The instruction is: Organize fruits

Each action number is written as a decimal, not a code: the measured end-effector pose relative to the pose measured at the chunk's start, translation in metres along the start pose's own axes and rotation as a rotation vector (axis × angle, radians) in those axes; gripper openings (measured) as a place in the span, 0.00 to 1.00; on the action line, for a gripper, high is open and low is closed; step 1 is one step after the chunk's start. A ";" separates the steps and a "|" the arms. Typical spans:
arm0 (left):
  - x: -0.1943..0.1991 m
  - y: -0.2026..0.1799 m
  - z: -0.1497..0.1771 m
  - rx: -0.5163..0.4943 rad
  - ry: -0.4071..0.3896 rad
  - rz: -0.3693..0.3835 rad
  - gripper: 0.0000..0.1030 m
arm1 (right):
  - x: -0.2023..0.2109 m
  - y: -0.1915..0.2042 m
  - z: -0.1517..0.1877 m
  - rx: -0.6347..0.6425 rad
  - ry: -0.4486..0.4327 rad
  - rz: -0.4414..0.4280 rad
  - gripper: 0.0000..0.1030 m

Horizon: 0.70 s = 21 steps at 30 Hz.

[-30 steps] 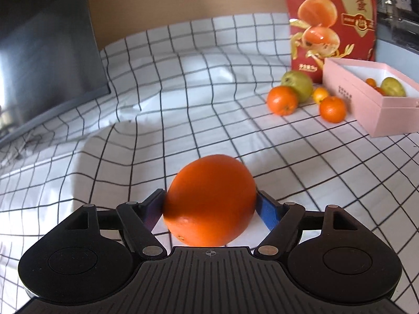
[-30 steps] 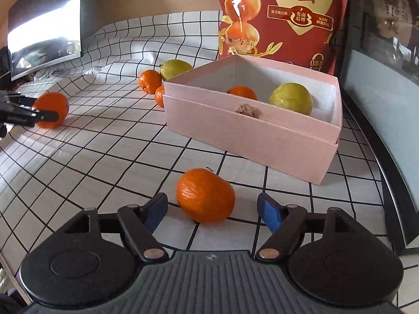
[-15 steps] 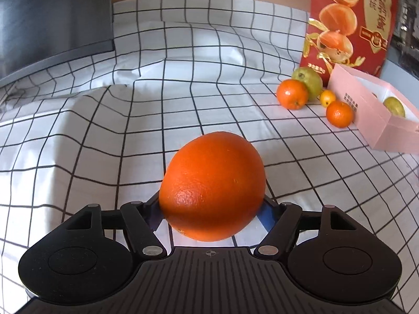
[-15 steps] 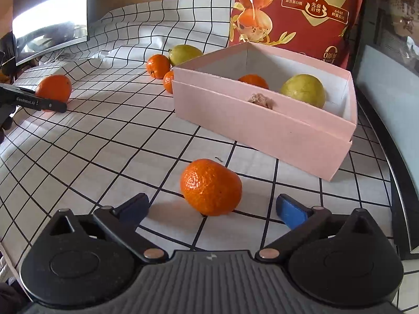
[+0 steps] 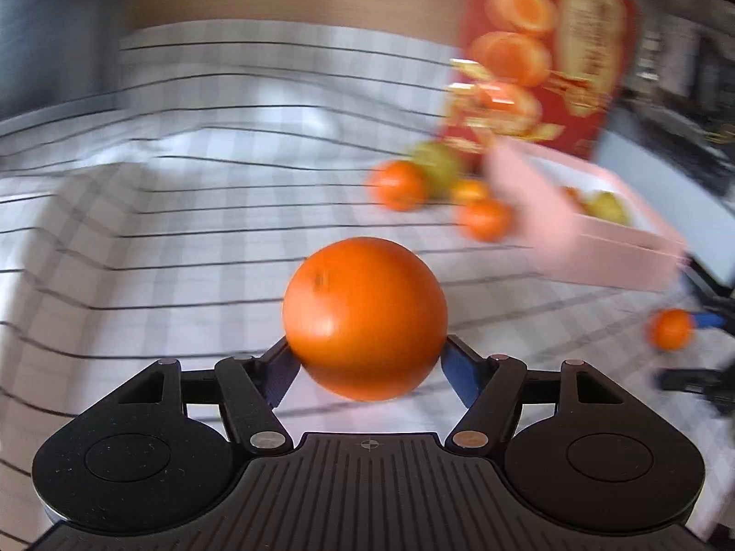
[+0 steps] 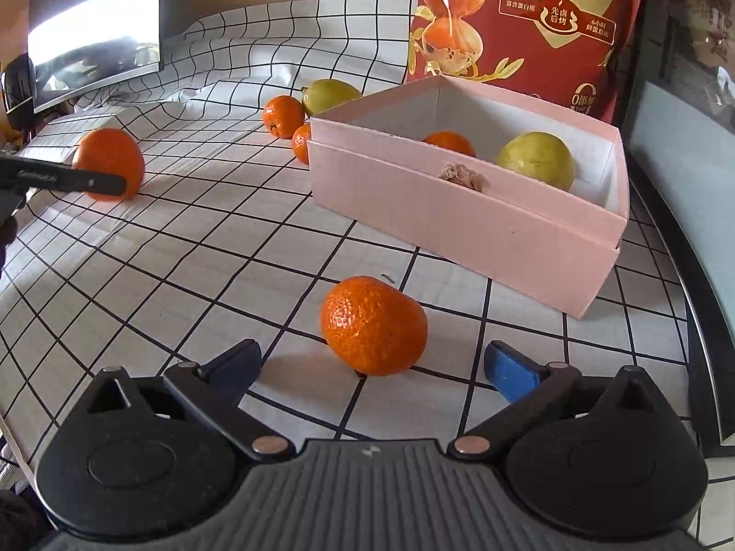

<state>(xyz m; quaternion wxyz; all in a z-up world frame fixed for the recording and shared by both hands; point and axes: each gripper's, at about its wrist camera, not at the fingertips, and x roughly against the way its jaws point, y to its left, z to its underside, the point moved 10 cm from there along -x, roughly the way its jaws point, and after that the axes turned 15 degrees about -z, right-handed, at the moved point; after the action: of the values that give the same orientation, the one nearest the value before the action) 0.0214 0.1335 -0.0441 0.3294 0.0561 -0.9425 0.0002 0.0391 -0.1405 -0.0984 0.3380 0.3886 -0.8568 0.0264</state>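
Note:
My left gripper [image 5: 367, 367] has a large orange [image 5: 365, 317] between its blue pads, which touch both sides of it while the jaws are still closing. The left wrist view is blurred. In the right wrist view this orange [image 6: 108, 163] is at the far left, one black finger [image 6: 69, 179] crossing it. My right gripper [image 6: 372, 362] is open wide, low over the checked cloth. A mandarin [image 6: 374, 326] lies between its fingertips, untouched. The pink box [image 6: 459, 211] stands beyond, holding a small mandarin [image 6: 450, 142] and a yellow-green fruit [image 6: 537, 160].
Two mandarins [image 6: 282, 115] and a green fruit [image 6: 330, 94] sit by the box's far left corner. A tall red bag [image 6: 528, 23] stands behind the box. A dark screen [image 6: 92, 32] is at the back left, a dark raised edge [image 6: 707, 321] on the right.
My left gripper has swung to the right with the orange, so the box and the right gripper come into its view. The right gripper's jaws have spread wider around the mandarin.

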 end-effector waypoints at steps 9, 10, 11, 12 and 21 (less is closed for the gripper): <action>0.034 -0.102 -0.020 -0.081 -0.166 0.099 0.17 | 0.001 0.000 0.000 0.004 0.000 -0.003 1.00; 0.033 -0.108 -0.019 -0.085 -0.150 0.106 0.20 | 0.001 0.000 0.000 0.005 0.000 -0.004 1.00; 0.031 -0.112 -0.019 -0.092 -0.144 0.104 0.20 | 0.001 0.000 0.000 0.005 0.000 -0.004 1.00; 0.027 -0.113 -0.018 -0.102 -0.142 0.090 0.20 | 0.001 0.000 0.000 0.005 0.000 -0.004 1.00; 0.001 -0.090 -0.012 0.049 -0.062 0.108 0.20 | 0.001 0.001 0.000 0.005 0.000 -0.003 1.00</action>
<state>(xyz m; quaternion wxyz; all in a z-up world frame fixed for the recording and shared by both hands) 0.0372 0.0449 -0.0372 0.2979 0.0133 -0.9537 0.0390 0.0381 -0.1406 -0.0973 0.3369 0.3909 -0.8561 0.0279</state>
